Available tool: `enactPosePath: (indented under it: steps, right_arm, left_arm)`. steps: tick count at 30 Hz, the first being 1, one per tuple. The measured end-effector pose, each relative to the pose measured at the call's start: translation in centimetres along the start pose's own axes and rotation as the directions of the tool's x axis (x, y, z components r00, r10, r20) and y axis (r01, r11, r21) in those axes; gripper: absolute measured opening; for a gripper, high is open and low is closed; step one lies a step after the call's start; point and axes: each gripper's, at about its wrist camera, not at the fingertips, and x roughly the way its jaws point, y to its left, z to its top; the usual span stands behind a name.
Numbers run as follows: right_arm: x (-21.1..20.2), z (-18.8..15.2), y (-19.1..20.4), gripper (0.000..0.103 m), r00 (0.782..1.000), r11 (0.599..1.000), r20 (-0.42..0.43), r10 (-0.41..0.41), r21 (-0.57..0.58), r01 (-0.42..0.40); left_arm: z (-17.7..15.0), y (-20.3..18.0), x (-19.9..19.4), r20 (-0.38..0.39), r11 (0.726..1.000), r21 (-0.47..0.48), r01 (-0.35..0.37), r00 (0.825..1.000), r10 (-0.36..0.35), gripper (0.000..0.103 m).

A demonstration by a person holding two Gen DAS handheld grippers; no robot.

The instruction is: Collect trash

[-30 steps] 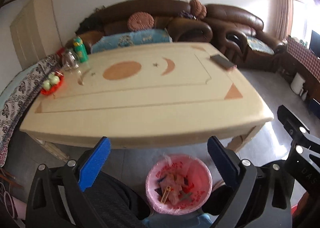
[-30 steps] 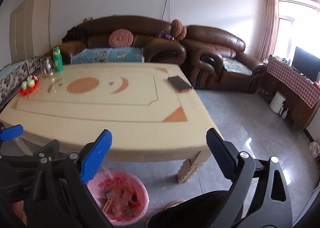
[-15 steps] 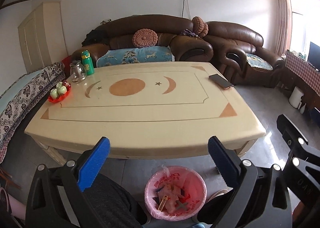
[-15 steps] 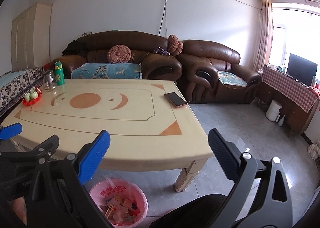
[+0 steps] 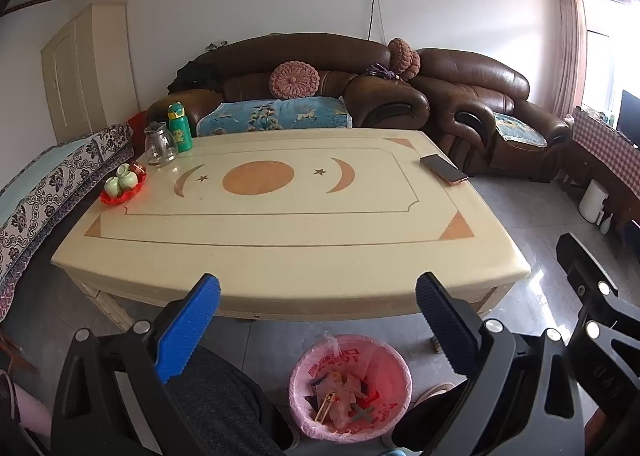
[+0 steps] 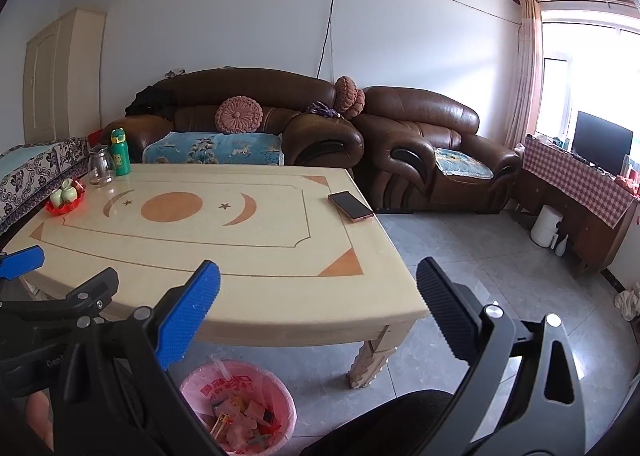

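Observation:
A pink-lined trash bin [image 5: 350, 388] [image 6: 238, 404] stands on the floor under the near edge of the cream table [image 5: 280, 248] [image 6: 248, 288], with several wrappers and scraps inside. My left gripper [image 5: 318, 320] is open and empty, held above the bin in front of the table edge. My right gripper [image 6: 318, 312] is open and empty too, to the right of the left one and higher than the table corner. Part of the left gripper shows at the left edge of the right wrist view.
On the table lie a phone [image 5: 443, 168] at the far right, and a glass jug [image 5: 160, 144], a green bottle [image 5: 179, 128] and a red dish of cups [image 5: 122, 186] at the far left. Brown sofas [image 5: 320, 80] stand behind. The person's dark-clothed knees flank the bin.
Both grippers have risen and tilted up, so the table and the room sit lower in view and the bin lies nearer the bottom edge. Both stay open.

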Motion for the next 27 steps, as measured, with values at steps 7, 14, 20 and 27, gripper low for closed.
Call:
enactPosePath:
  steps: [7,14,20,27]
  right_arm:
    - [-0.06,-0.09,-0.03,0.096,1.0,1.0,-0.002,-0.002,-0.002,0.002]
    - [0.04,-0.05,-0.08,0.096,1.0,1.0,-0.003,0.001,-0.001,-0.001]
    - [0.12,-0.05,-0.05,0.096,1.0,1.0,-0.006,0.002,-0.003,-0.002]
    - [0.35,0.04,0.0,0.096,1.0,1.0,-0.008,0.009,-0.007,-0.009]
  left_arm:
    - [0.12,0.25,0.15,-0.002,1.0,-0.005,-0.009,1.0,0.009,0.096]
    - [0.07,0.35,0.19,-0.003,1.0,-0.005,-0.009,1.0,0.009,0.096]
    - [0.05,0.3,0.2,-0.001,1.0,-0.005,-0.012,1.0,0.012,0.096]
    - [0.06,0.31,0.2,-0.001,1.0,-0.006,-0.011,1.0,0.011,0.096]
